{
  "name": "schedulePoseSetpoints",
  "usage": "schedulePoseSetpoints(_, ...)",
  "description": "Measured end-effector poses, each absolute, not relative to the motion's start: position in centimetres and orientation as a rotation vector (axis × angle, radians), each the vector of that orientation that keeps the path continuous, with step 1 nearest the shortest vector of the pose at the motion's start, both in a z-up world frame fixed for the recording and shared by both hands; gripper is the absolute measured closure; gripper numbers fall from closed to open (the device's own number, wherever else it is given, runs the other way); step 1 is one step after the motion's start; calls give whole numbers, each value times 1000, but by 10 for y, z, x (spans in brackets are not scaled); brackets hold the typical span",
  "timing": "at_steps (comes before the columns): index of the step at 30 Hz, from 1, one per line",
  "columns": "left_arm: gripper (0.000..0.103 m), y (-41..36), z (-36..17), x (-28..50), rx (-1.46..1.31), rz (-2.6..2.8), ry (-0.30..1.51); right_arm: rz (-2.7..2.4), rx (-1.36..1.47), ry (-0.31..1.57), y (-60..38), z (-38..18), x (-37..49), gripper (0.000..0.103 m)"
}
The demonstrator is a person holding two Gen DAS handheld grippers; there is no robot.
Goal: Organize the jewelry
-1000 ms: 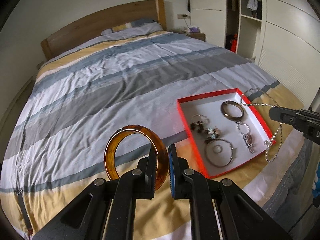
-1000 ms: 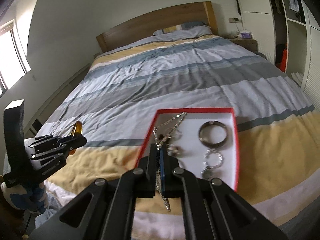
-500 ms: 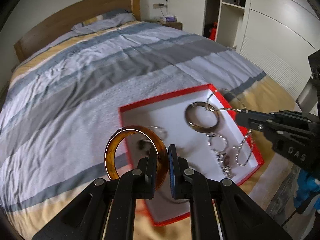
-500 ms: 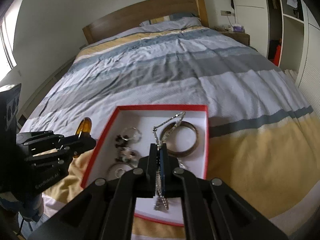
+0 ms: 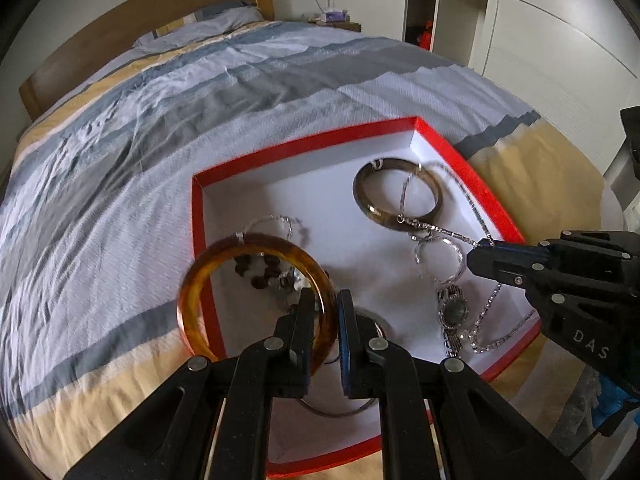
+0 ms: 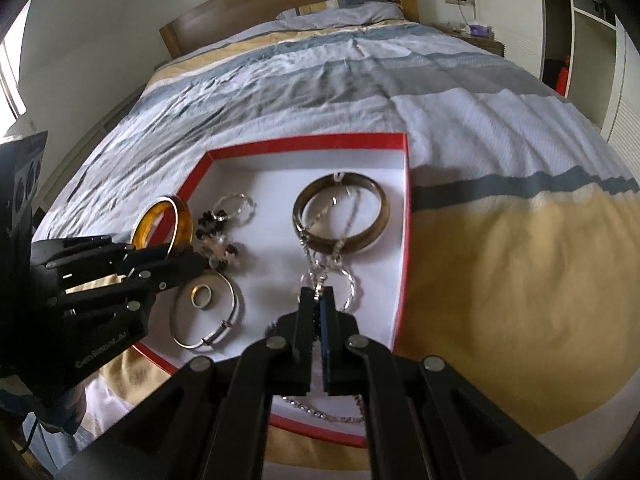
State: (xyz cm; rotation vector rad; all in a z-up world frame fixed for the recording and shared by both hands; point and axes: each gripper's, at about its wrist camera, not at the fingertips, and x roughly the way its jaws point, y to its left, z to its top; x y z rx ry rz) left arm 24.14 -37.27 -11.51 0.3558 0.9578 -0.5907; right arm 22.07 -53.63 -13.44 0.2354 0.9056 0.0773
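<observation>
A red box [image 5: 460, 152] with a white inside lies on the striped bed; it also shows in the right wrist view [image 6: 402, 280]. My left gripper [image 5: 326, 304] is shut on an amber bangle [image 5: 224, 256] and holds it upright over the box's left edge. My right gripper [image 6: 317, 298] is shut on a silver chain necklace [image 6: 320, 216] that drapes over a brown bangle [image 6: 376, 224] in the box. The box also holds a silver bangle [image 6: 232, 320], a small ring [image 6: 201, 295], a beaded bracelet [image 6: 218, 232] and a watch [image 5: 452, 312].
The striped duvet [image 5: 160, 128] spreads around the box up to a wooden headboard [image 5: 120, 20]. White wardrobes [image 5: 540, 32] stand to the right of the bed. A nightstand [image 5: 336, 22] is at the far corner.
Both grippers have moved in closer over the red box. The amber bangle now hangs over the box's left edge, and the chain now lies lower, across the brown bangle.
</observation>
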Motion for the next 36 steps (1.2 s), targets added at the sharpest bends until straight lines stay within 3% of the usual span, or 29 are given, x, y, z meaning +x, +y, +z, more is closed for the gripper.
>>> schedulePoseSetpoints(22, 88, -374, -137, 238, 354, -598, 985, 36, 211, 911, -535, -144, 220, 97)
schedulePoseSetpoints(27, 87, -374, -137, 237, 350, -598, 986, 30, 203, 912, -534, -143, 219, 93)
schedulePoseSetpoints(29, 84, -373, -137, 237, 347, -597, 987, 29, 202, 910, -533, -142, 218, 88)
schedulePoseSetpoints(31, 76, -371, -137, 237, 339, -591, 993, 26, 195, 907, -533, -141, 217, 81)
schedulePoseSetpoints(36, 69, -366, -139, 236, 322, -593, 1004, 21, 182, 907, -531, -137, 215, 79)
